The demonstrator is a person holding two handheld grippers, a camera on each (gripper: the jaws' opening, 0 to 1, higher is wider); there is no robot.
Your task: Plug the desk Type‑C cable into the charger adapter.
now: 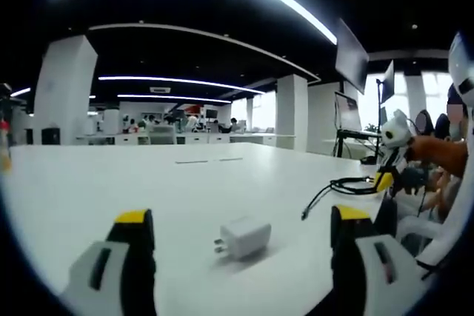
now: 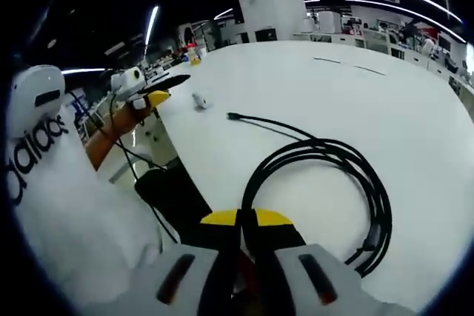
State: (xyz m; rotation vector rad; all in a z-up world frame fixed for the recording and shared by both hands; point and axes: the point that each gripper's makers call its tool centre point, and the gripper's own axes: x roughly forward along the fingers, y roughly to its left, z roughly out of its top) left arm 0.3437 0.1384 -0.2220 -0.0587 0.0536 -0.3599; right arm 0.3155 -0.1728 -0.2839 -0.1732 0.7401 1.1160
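The charger adapter (image 1: 244,237) is seen lying on the white table (image 1: 185,183), just ahead of the left gripper (image 1: 241,238), whose jaws are spread wide to either side of it and hold nothing. The black cable (image 2: 326,183) is coiled well apart from the adapter, its plug end (image 2: 233,116) stretched out free, directly ahead of the right gripper (image 2: 244,220), whose jaws are pressed together and empty. The approach step is judged to be in hand: next, the adapter must be grasped and the plug end picked up.
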